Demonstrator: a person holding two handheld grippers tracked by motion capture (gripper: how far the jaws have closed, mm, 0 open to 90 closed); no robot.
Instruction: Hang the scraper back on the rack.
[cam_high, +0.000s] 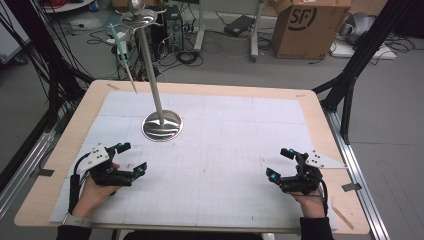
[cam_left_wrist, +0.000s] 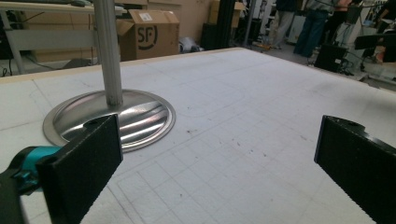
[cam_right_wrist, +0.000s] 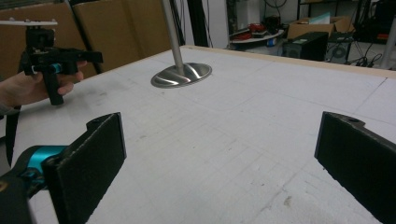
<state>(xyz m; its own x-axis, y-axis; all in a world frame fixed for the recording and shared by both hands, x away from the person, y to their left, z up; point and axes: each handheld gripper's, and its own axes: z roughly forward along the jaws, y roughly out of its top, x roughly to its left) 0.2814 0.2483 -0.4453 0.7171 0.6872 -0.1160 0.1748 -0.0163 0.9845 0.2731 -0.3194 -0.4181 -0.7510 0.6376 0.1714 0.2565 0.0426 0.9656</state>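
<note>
Fingers on both grippers stand wide apart with nothing between them, low over the white gridded mat (cam_high: 225, 165).

At the left of the table, the left gripper (cam_high: 131, 159) points forward and a little inward at the metal stand (cam_high: 161, 125). That stand sits on the mat's far left part: a round polished base, a slim pole rising straight up, so its long axis is vertical, and a small dish-like top (cam_high: 139, 19) with a thin pointed rod (cam_high: 122, 55) hanging from it, clear of the table. From the left gripper the base lies just ahead and slightly right; this hand is plainly the nearer one. The right gripper (cam_high: 281, 164), near the right edge, is well apart from the stand and would have to cross most of the mat.

From the left gripper view the base (cam_left_wrist: 109, 119) shows close, just beyond the left finger (cam_left_wrist: 81, 170), with the pole cut off at the top. The right gripper view gives the stand (cam_right_wrist: 182, 74) farther off, and also catches the left hand (cam_right_wrist: 32, 86) holding its gripper beside it. The high view adds the stand's top and hanging rod.
</note>
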